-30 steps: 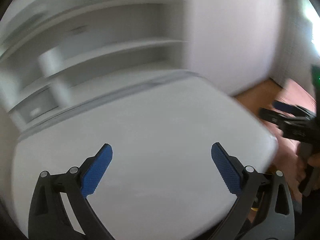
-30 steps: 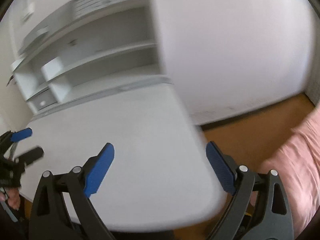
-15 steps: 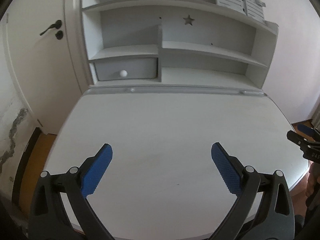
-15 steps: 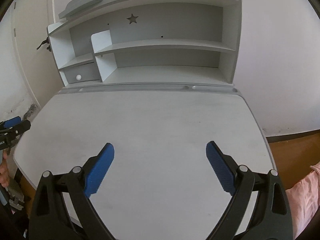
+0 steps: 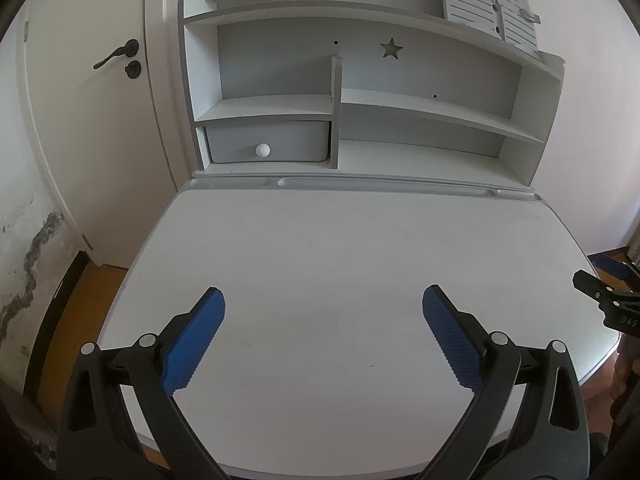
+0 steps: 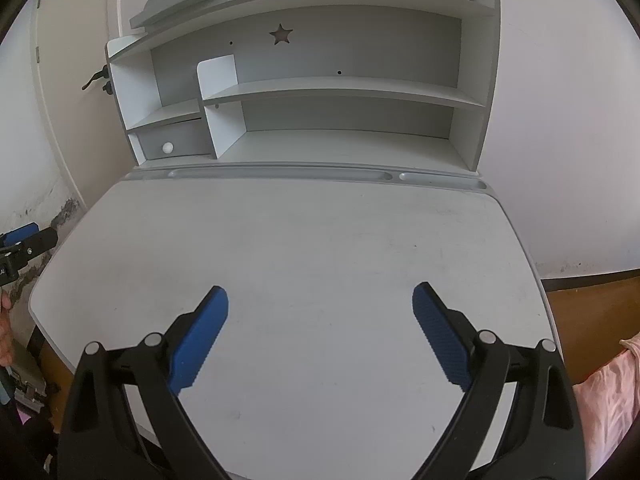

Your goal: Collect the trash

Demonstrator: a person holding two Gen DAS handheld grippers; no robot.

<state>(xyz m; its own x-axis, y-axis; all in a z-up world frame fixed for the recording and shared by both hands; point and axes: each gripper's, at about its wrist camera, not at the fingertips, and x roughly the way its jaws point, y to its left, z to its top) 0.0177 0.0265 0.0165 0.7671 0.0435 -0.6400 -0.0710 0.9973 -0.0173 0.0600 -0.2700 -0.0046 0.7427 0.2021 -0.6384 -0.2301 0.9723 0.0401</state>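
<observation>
The left gripper [image 5: 322,300] and right gripper [image 6: 320,298] hang side by side above the near half of the white desk [image 5: 340,240], fingers spread wide, grasping nothing. No trash shows on the desk or on the shelves [image 6: 320,92] at its far edge.

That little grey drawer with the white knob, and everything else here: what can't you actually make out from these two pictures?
- Grey drawer: shut, so its contents are hidden in both views.
- White desk top: near edge covered by the open left gripper and open right gripper.
- Floor under the desk: hidden by the desk.
- Trash: none visible in either view.
- Slatted grey panels: cut off by the top edge.
</observation>
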